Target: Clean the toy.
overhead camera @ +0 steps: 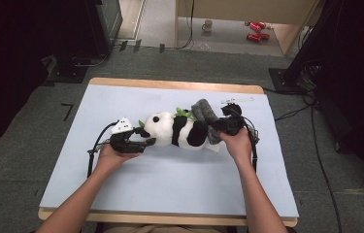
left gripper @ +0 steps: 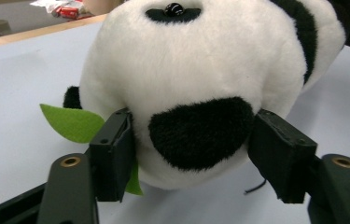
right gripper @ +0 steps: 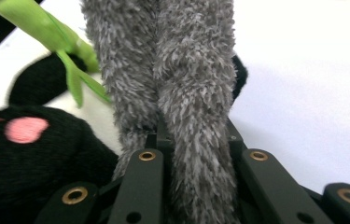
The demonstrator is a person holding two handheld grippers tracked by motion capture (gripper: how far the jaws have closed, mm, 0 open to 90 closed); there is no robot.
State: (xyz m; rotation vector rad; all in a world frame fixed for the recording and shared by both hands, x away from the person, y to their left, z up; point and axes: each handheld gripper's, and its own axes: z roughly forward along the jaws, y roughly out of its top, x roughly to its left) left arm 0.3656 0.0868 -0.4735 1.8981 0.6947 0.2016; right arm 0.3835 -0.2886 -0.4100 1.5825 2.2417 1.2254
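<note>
Plush, black and white: the panda point(overhead camera: 179, 130) lies on its side mid-table on the pale blue table cover point(overhead camera: 170, 184), long axis running 9 to 3 o'clock in the high view, head at the 9 end, feet at the 3 end. That axis is what we judge the next move turns on, since we hold one end w/ each hand.

Left gripper point(overhead camera: 140, 144) sits at 9 o'clock of the toy, nose-on to the head. In the left gripper view its jaws stand fairly wide either side of the panda's black ear patch point(left gripper: 200, 130); pads look to be at the fur on both sides, but whether they press we can't tell. A green felt leaf point(left gripper: 72, 122) pokes out by the left-hand jaw.

Right gripper point(overhead camera: 225, 126) is at the 3 o'clock end, clamped on the grey fuzzy cloth point(right gripper: 182, 93), which runs up towards 12 in the right gripper view. Black foot w/ pink pads point(right gripper: 21, 130) lies at approx. 9 o'clock of that grip, touching the cloth.

Left hand is nearer the head, right nearer the feet.
</note>
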